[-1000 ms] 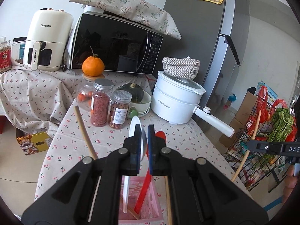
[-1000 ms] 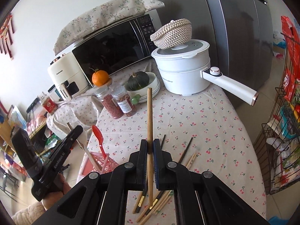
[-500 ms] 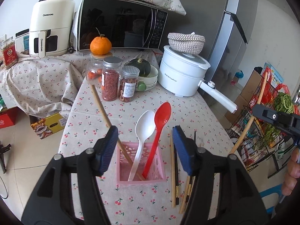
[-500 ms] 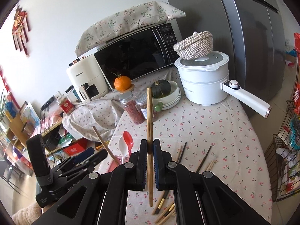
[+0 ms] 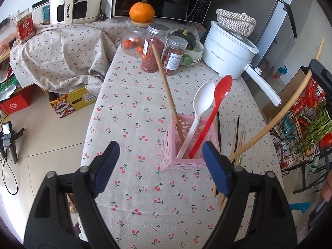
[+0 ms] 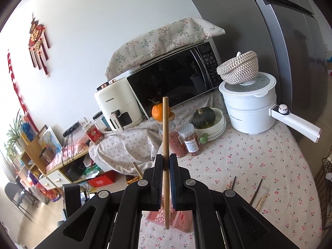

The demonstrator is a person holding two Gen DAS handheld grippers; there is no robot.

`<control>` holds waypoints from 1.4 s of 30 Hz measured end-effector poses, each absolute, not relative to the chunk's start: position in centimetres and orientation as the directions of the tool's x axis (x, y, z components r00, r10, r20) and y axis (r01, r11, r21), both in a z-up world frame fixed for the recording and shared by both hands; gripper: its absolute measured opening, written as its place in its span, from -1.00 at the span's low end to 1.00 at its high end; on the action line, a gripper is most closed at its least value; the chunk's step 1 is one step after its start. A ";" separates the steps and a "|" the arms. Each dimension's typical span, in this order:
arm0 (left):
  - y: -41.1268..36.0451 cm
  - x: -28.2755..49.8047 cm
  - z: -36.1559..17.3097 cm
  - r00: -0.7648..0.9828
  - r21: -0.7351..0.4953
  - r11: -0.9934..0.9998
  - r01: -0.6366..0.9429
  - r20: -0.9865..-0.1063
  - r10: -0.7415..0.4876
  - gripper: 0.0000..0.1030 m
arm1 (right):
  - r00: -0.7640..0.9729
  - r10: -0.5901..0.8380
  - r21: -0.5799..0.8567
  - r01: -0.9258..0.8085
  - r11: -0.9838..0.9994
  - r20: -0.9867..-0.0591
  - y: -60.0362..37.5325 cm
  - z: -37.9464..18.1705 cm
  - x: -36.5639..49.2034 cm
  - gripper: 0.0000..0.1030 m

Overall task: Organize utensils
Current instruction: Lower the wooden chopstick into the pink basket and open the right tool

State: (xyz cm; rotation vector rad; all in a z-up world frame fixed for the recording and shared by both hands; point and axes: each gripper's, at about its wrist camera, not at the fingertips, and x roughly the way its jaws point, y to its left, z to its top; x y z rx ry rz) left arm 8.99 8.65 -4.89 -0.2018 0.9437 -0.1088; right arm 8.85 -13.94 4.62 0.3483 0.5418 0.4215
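A pink holder (image 5: 191,145) stands on the cherry-print tablecloth (image 5: 134,108) with a white spoon (image 5: 204,95), a red spoon (image 5: 223,87) and one wooden chopstick (image 5: 166,83) leaning in it. My left gripper (image 5: 160,162) hovers just in front of the holder; its jaws are opening and touch nothing. Several loose chopsticks (image 5: 236,141) lie right of the holder. My right gripper (image 6: 165,166) is shut on an upright wooden chopstick (image 6: 165,132), above the holder (image 6: 176,217). In the left wrist view that held chopstick (image 5: 269,122) slants in from the right.
Two spice jars (image 5: 154,47), a glass jar under an orange (image 5: 142,12), a bowl with a squash (image 5: 191,47) and a white electric pot (image 5: 228,51) crowd the table's far end. A microwave (image 6: 174,78) and an air fryer (image 6: 114,108) stand behind. A wire rack (image 5: 311,134) stands right of the table.
My left gripper let go of the white spoon, which now leans in the pink holder, then opened wide, drew back and tilted down. My right gripper rose with its chopstick.
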 end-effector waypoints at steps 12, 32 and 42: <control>9.5 8.9 -6.0 0.543 -0.206 0.978 0.014 -0.820 -0.180 0.59 | 0.759 0.439 0.352 -0.291 0.890 -0.481 -9.5 0.6 11.7 -0.88; 10.0 8.7 -5.7 0.551 -0.221 0.975 0.013 -0.812 -0.191 0.59 | 0.737 0.444 0.352 -0.292 0.889 -0.510 -7.3 -2.7 13.0 -0.88; 9.7 8.8 -5.7 0.548 -0.212 0.977 0.026 -0.814 -0.192 0.59 | 0.712 0.443 0.373 -0.267 0.889 -0.545 -8.4 -3.3 13.3 -0.44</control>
